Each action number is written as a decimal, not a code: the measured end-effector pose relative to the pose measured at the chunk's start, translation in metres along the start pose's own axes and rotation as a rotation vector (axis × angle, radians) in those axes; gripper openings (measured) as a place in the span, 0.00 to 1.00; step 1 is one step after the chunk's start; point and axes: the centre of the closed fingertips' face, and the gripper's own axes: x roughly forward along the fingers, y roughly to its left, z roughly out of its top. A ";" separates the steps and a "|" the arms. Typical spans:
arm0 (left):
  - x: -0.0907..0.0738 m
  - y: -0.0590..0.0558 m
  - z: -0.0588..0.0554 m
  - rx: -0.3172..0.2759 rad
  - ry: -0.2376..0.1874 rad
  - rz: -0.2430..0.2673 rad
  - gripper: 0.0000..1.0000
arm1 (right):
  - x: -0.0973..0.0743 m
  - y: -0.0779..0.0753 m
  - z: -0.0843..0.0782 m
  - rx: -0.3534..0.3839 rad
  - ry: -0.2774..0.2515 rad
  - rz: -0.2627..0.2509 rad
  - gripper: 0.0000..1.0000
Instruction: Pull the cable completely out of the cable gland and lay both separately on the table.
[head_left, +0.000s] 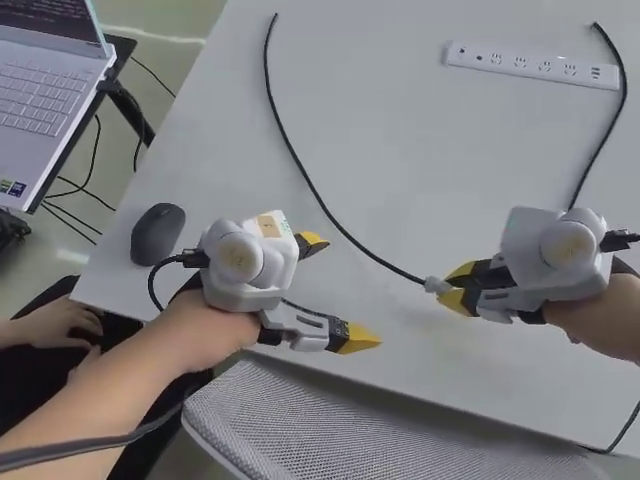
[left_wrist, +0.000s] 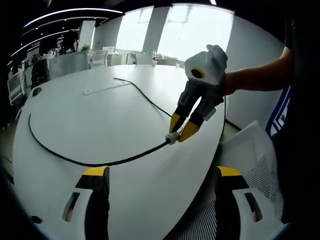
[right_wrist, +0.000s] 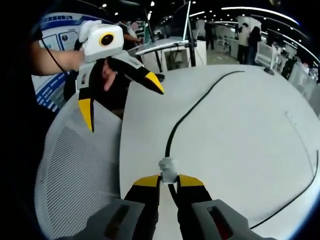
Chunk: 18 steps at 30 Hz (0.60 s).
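Fingers of the right gripper (head_left: 455, 287) pinch the small white plastic cable gland (head_left: 433, 285) over the white surface (head_left: 430, 150); its thin black cable (head_left: 300, 170) runs away leftward, nearest the left gripper (head_left: 342, 290), whose fingers are spread.

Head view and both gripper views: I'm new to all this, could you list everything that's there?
table: one, white, under everything
cable: one, black, curving across the table, still running into the gland
cable gland: one, white, near the front edge, at the right gripper's tips
power strip: one, white, far side of the table
mouse: one, dark grey, table's left corner
laptop: one, silver, open, raised, left of the table
mesh chair: one, grey, in front of the table
left gripper: one, white with yellow tips, open, holding nothing
right gripper: one, same colours, shut on the gland
hands: two, one holding each gripper
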 end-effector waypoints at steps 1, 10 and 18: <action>0.001 -0.001 0.002 0.008 -0.002 -0.003 0.86 | -0.002 0.002 0.001 -0.002 -0.002 0.002 0.07; 0.015 -0.018 0.026 0.058 -0.044 -0.059 0.81 | -0.022 0.018 0.008 -0.037 -0.021 0.016 0.06; 0.029 -0.040 0.034 0.084 -0.068 -0.135 0.76 | -0.037 0.026 0.013 -0.084 -0.027 0.017 0.07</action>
